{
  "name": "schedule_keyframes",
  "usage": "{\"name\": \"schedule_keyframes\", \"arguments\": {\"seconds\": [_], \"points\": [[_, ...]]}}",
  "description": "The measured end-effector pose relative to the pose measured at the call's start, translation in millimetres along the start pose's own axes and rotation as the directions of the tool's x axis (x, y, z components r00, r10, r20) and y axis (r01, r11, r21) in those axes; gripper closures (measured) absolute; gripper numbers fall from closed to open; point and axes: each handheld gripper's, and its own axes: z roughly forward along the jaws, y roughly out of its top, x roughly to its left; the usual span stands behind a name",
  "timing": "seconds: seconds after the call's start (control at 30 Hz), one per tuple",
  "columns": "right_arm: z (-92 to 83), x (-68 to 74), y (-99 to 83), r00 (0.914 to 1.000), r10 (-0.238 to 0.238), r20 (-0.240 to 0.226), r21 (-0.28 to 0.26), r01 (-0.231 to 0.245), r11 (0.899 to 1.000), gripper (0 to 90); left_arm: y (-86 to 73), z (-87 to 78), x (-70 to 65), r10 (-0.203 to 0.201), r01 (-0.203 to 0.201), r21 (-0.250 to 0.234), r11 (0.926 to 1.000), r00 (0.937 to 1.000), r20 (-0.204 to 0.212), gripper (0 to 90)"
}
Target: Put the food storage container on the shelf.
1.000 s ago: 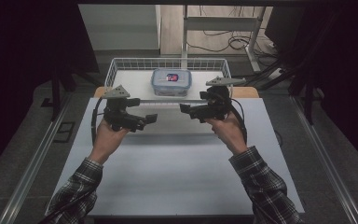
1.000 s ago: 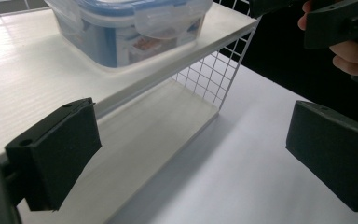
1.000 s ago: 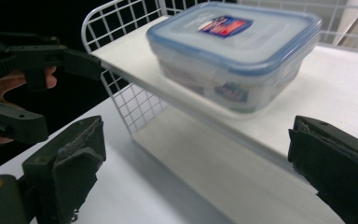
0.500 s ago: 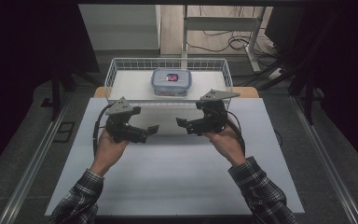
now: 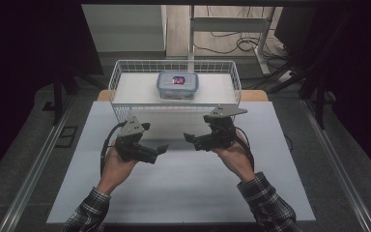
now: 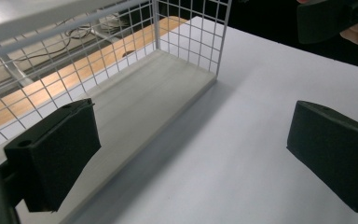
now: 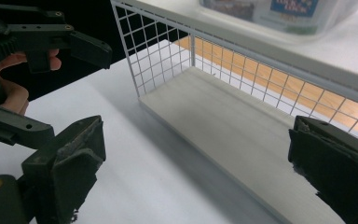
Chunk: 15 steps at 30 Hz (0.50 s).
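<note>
1. Both grippers had drawn back from the wire basket (image 5: 125,82) toward the person, empty.
2. Left gripper (image 5: 160,149) and right gripper (image 5: 187,137) held their jaws wide apart.
3. The clear, blue-rimmed plastic food container (image 5: 177,85) sat inside the basket, so the reach looked not yet begun

We see cables (image 5: 244,43) on the floor (image 5: 140,34) at upper centre, perhaps power leads, behind the table (image 5: 183,193).
</note>
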Motion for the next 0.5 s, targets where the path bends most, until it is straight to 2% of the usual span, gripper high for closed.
{"name": "schedule_keyframes", "arguments": {"seconds": [0.13,0.17,0.23,0.5], "points": [[-2.5,0.3,-7.6,1.0,-0.001,0.002,-0.001,0.001,1.0,3.6,-5.5,1.0,-3.8,0.004,-0.004,0.002,1.0,1.0,0.0,2.1],[-3.3,1.6,-12.0,0.9999,-0.01,0.007,0.005,0.009,1.0,3.5,-9.4,1.7,-5.7,-0.012,0.012,0.0,0.9999,0.9999,0.012,2.3],[-3.6,2.3,-13.4,0.9999,-0.014,0.009,0.007,0.014,1.0,3.6,-11.2,2.1,-6.5,-0.012,0.012,-0.002,0.9999,0.9998,0.014,2.4],[-5.0,9.3,-28.3,0.9992,-0.034,0.019,0.0,0.034,0.999,3.1,-27.9,7.0,-15.8,0.029,-0.029,0.021,0.9994,0.9996,-0.001,2.3]]}}
